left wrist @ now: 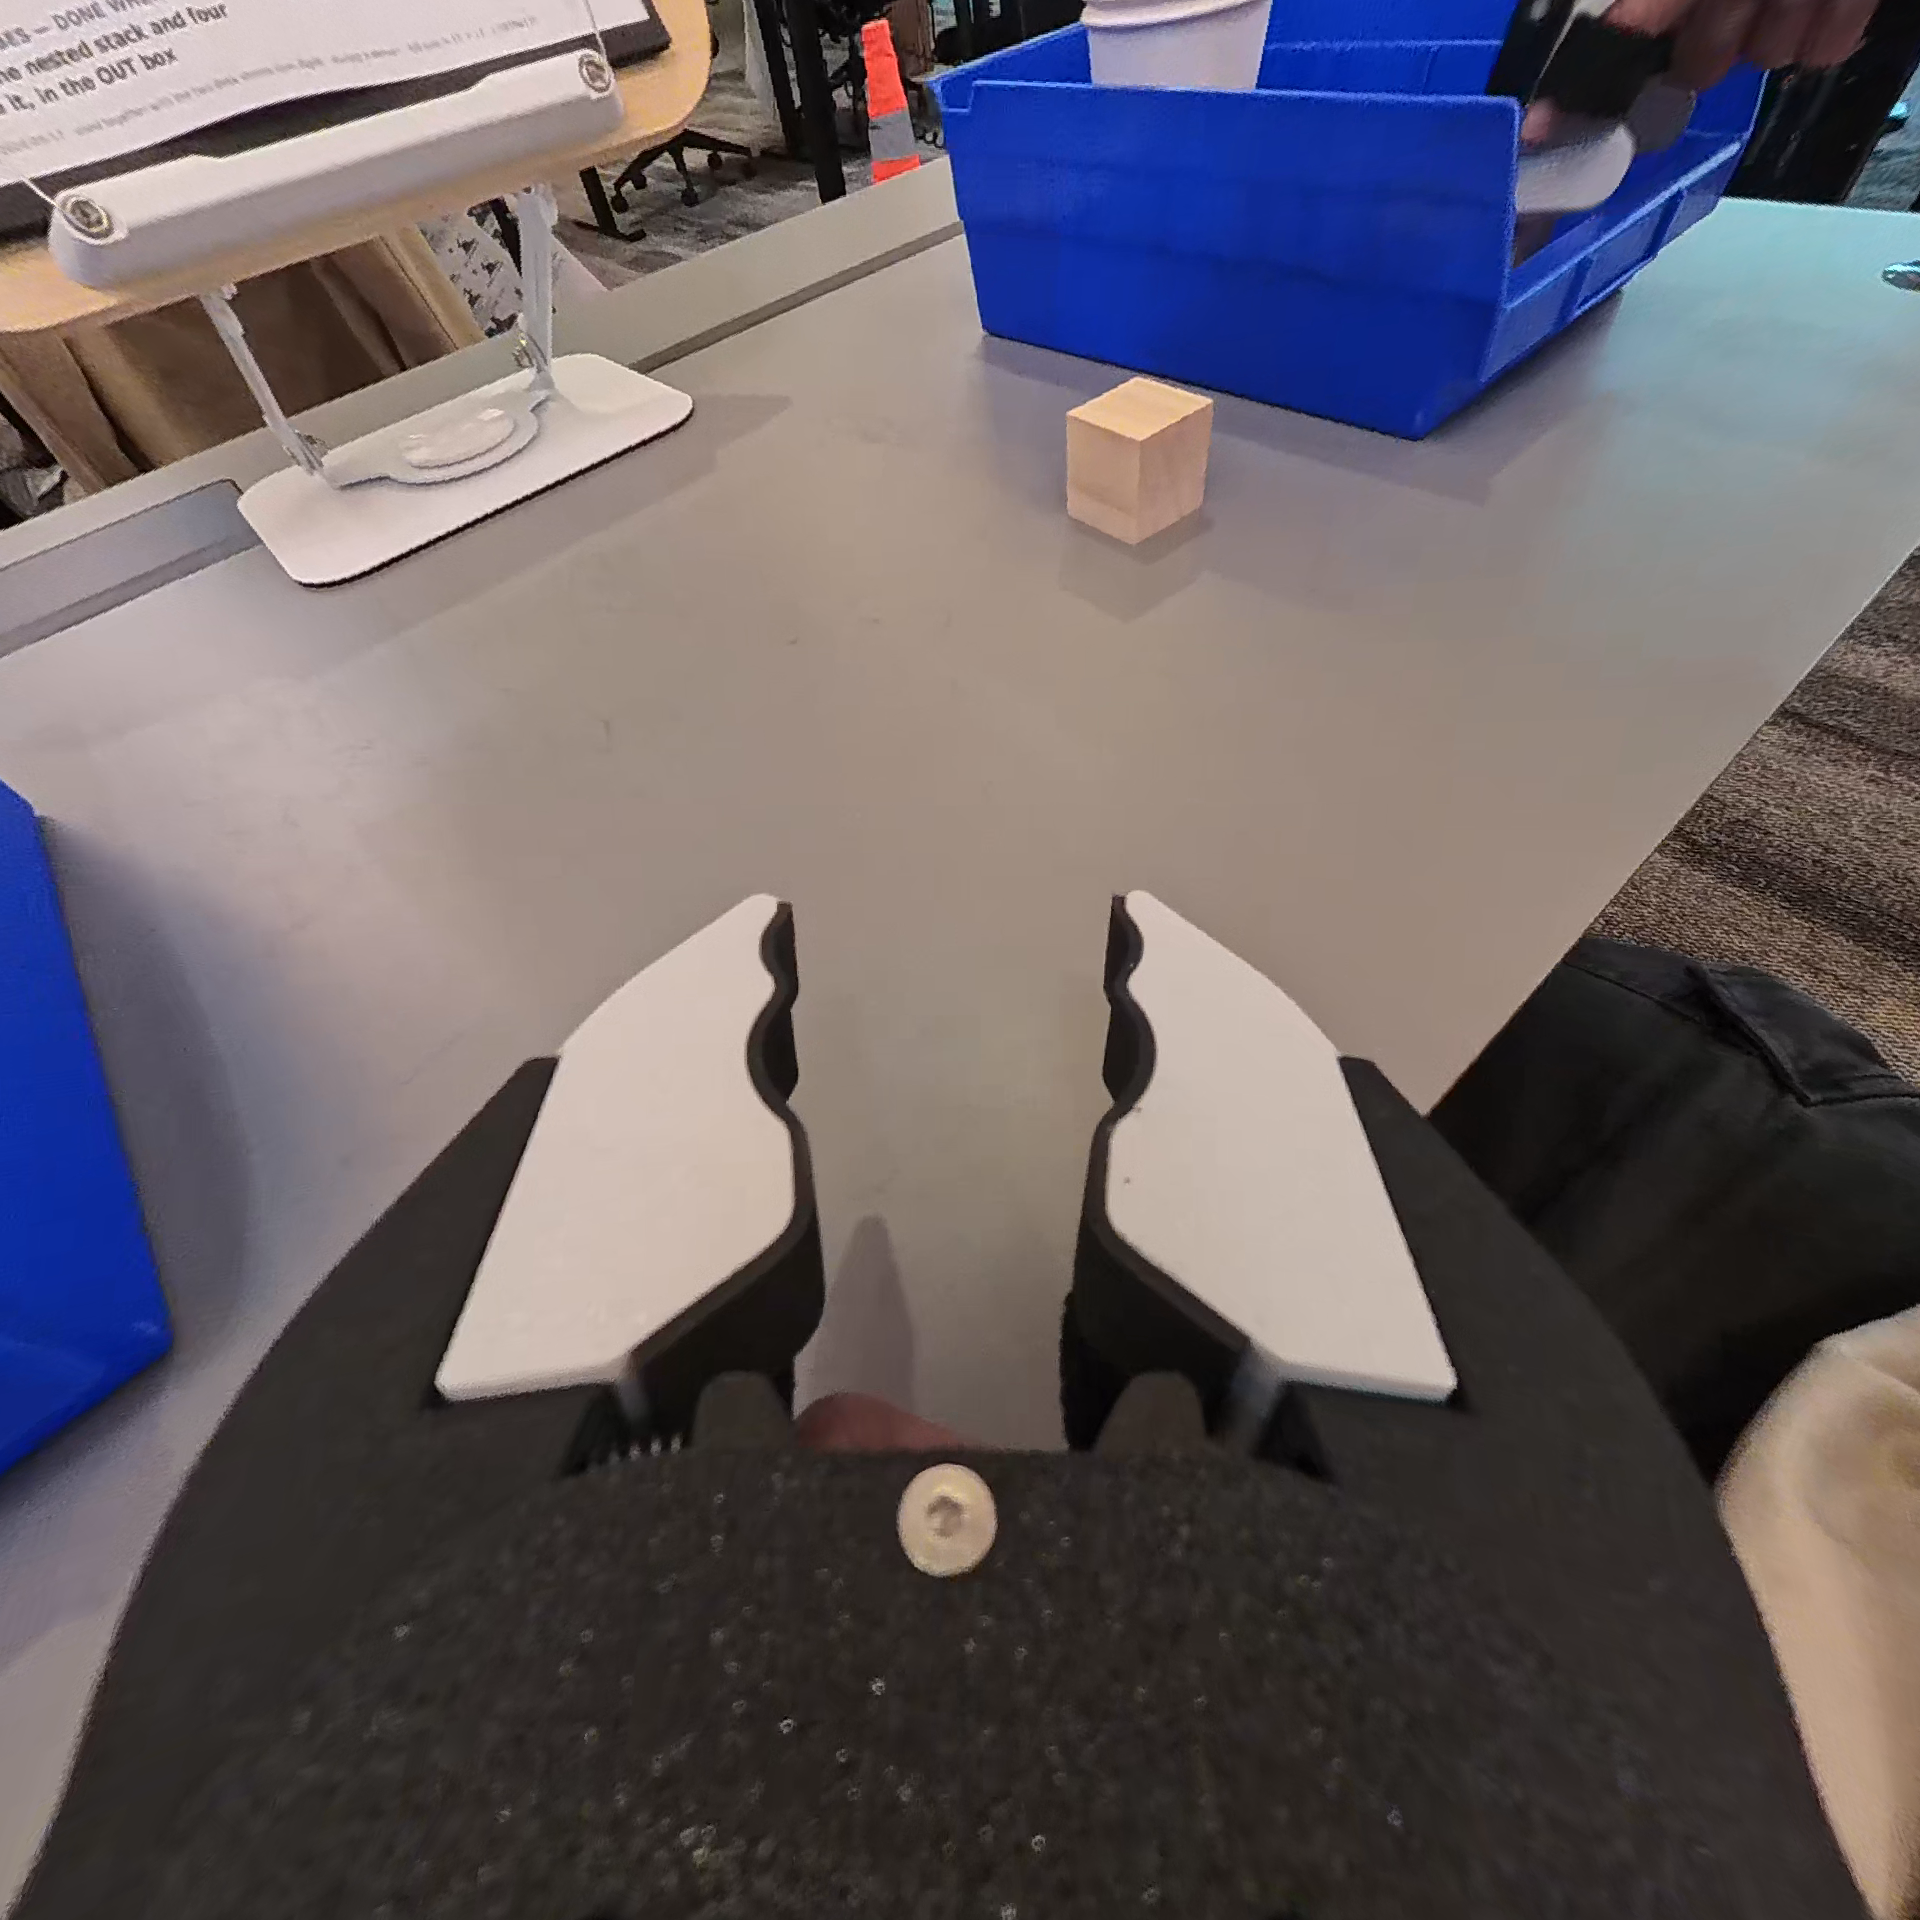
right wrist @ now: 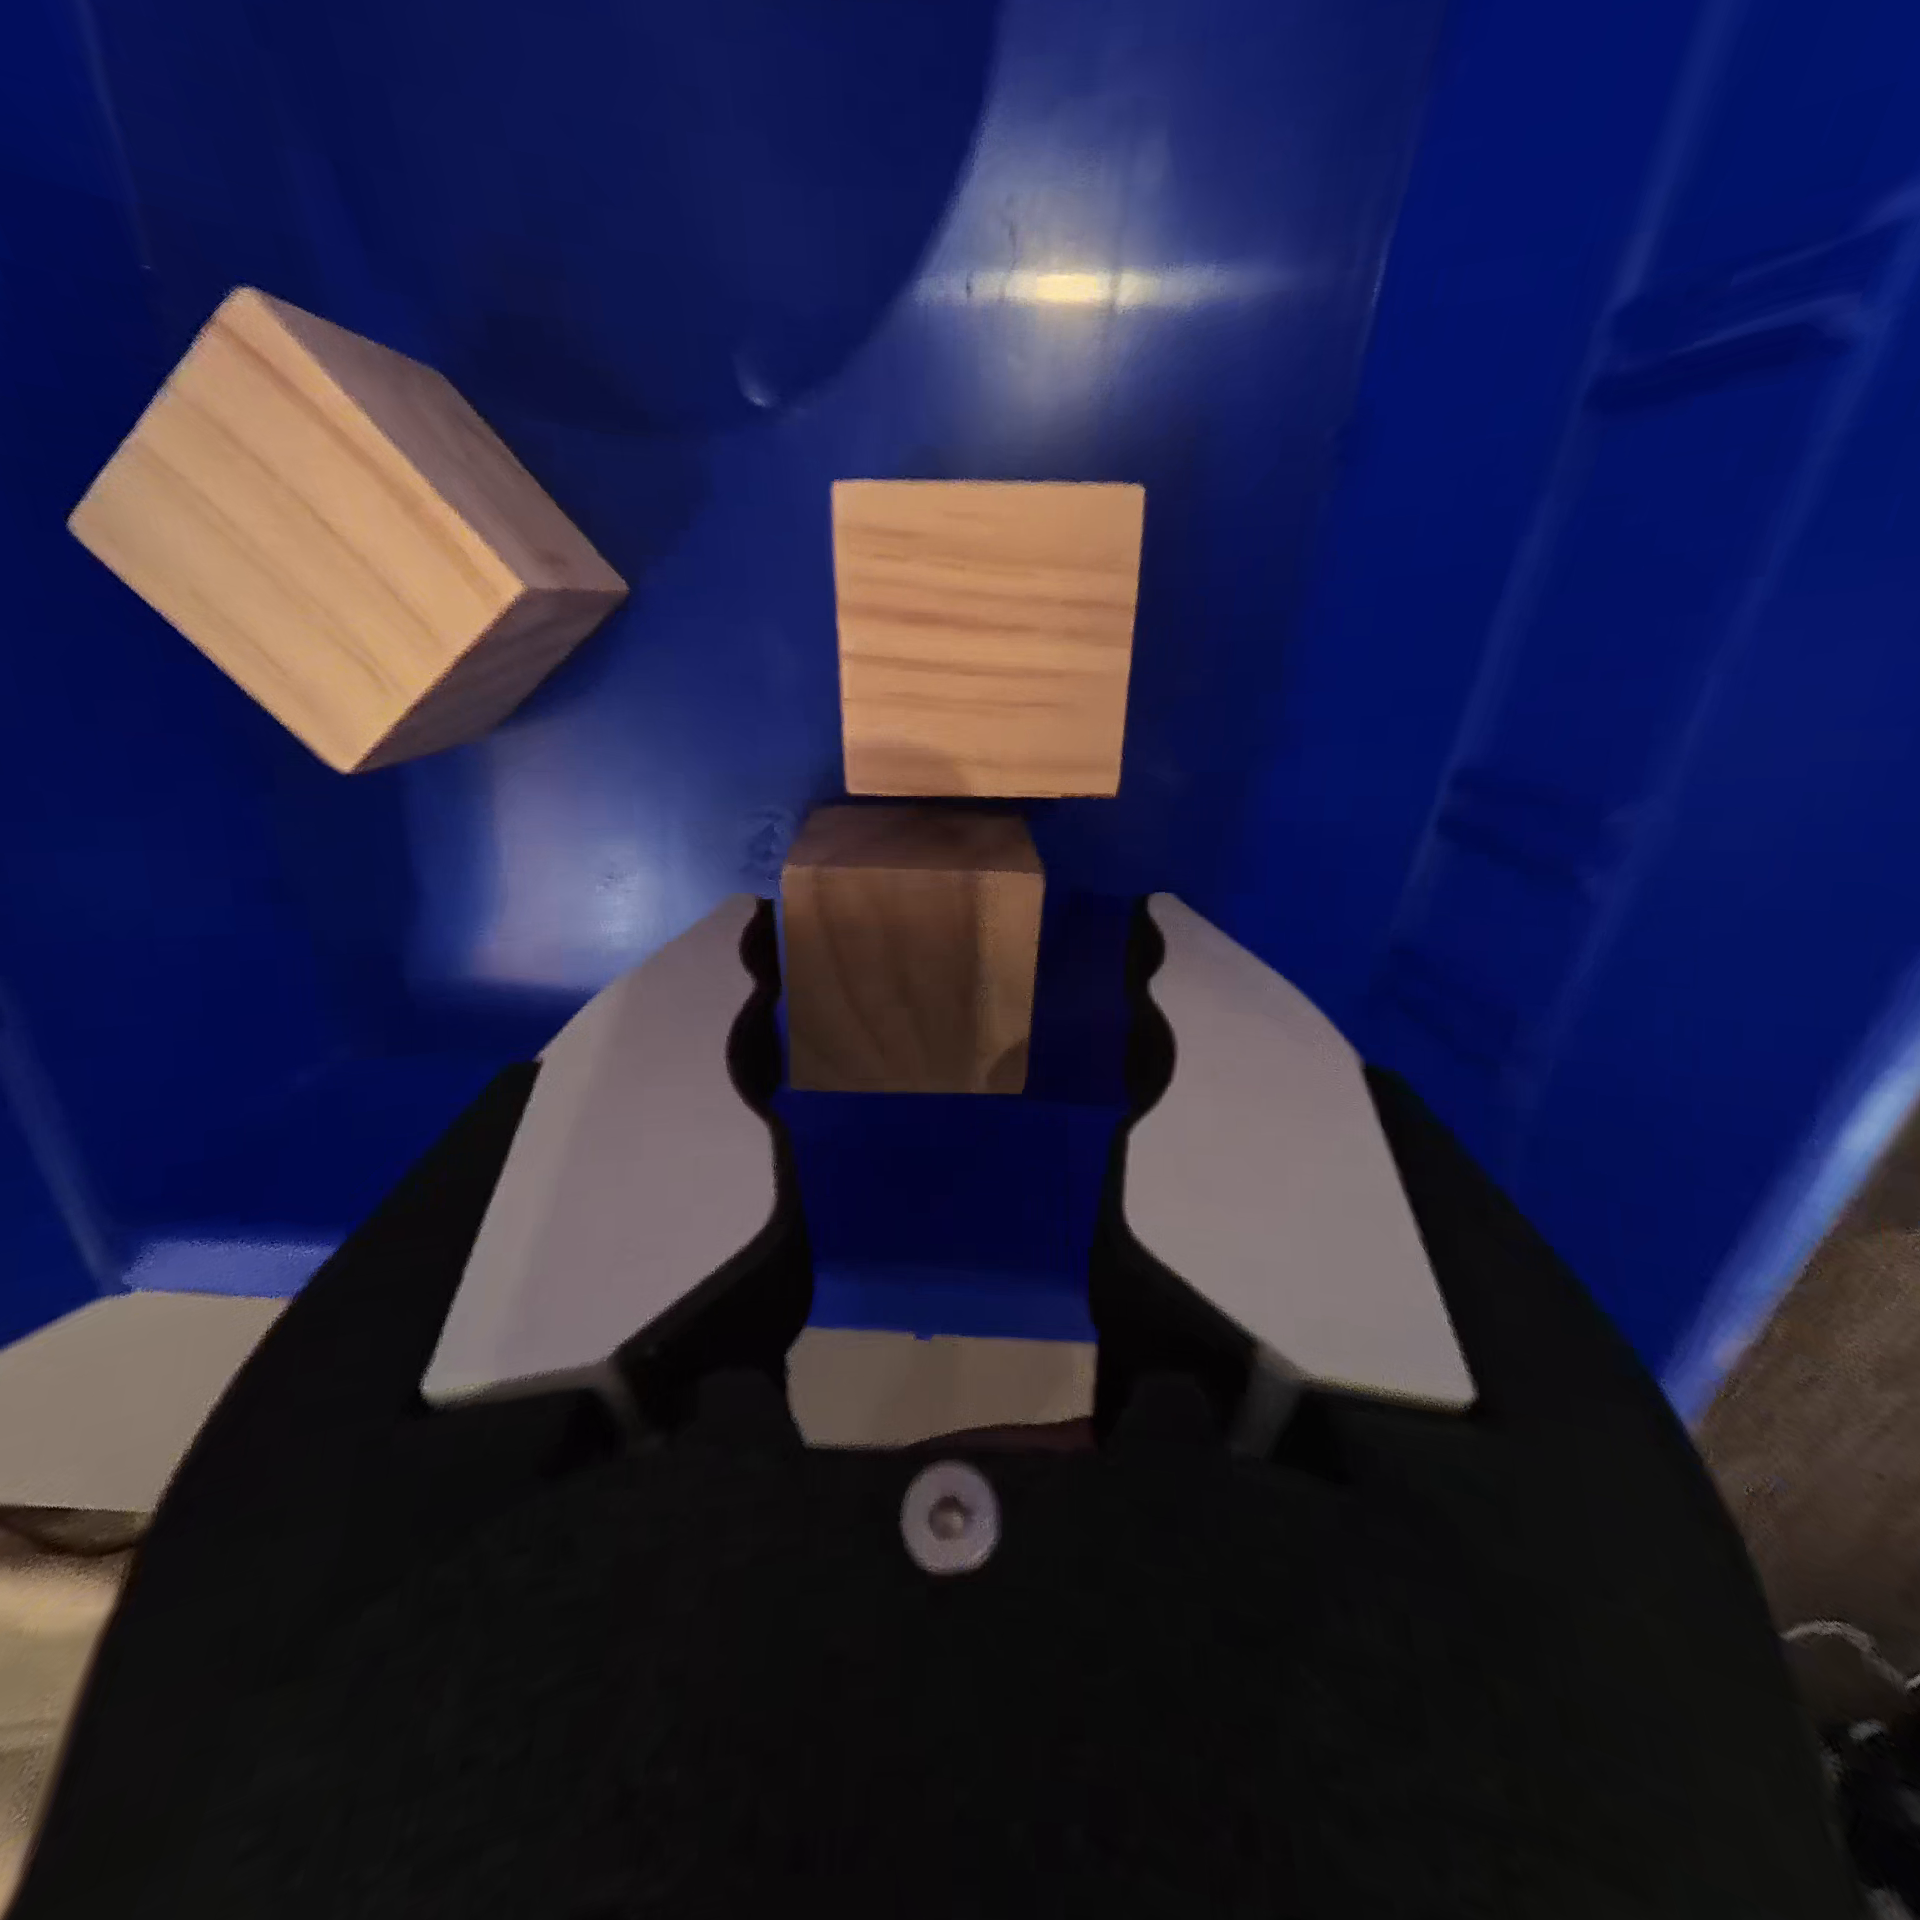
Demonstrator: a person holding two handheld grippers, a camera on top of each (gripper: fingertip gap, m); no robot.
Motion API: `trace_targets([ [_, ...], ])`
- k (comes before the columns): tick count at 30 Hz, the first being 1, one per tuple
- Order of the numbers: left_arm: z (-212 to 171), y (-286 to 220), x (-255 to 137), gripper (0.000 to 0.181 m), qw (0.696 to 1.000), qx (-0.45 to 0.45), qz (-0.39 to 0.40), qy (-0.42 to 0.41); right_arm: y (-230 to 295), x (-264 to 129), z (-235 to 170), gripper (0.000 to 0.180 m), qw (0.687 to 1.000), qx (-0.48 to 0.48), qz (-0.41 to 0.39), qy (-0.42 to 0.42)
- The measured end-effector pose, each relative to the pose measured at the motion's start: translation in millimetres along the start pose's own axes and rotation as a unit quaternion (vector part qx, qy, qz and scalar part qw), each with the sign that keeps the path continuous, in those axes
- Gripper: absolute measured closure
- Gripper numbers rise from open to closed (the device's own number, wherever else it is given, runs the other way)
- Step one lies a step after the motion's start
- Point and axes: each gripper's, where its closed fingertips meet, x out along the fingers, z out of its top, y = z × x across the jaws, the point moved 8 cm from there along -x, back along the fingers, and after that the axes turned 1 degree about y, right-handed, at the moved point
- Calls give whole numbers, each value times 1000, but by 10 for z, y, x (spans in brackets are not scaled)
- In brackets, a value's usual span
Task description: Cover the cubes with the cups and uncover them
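Note:
In the left wrist view, one pale wooden cube [left wrist: 1138, 457] stands on the grey table [left wrist: 831, 727], well ahead of my left gripper [left wrist: 951, 904], which is open and empty. Behind the cube is a blue bin [left wrist: 1247, 270] with a white cup [left wrist: 1174, 47] standing in it. My right gripper [right wrist: 951, 925] is open inside the bin [right wrist: 1558, 520]. A darker, shaded cube [right wrist: 909, 951] sits between its fingertips, close to the left finger, with a gap on the right. A second cube [right wrist: 982, 639] lies just beyond it and a third cube [right wrist: 332, 530] lies to the left.
A white document stand [left wrist: 416, 457] holding a printed sheet is at the table's back left. Another blue bin [left wrist: 62, 1143] is at the left edge. The table's right edge drops to carpet [left wrist: 1766, 810]. A person's dark trousers [left wrist: 1714, 1143] are at the right.

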Motion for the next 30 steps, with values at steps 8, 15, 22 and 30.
trace_targets([
  [8,-39,152,0,125,998,-37,54,21,820,-1394,-309,114,919,-148,39,-363],
  [15,-118,291,4,125,992,-84,86,43,2157,-841,-1325,116,843,-138,170,-492],
  [22,-78,270,-32,125,993,-81,79,35,2743,-300,-1664,118,826,-158,157,-517],
  [30,-67,260,0,125,994,-79,62,38,2542,-537,-567,109,847,-455,25,-273],
])
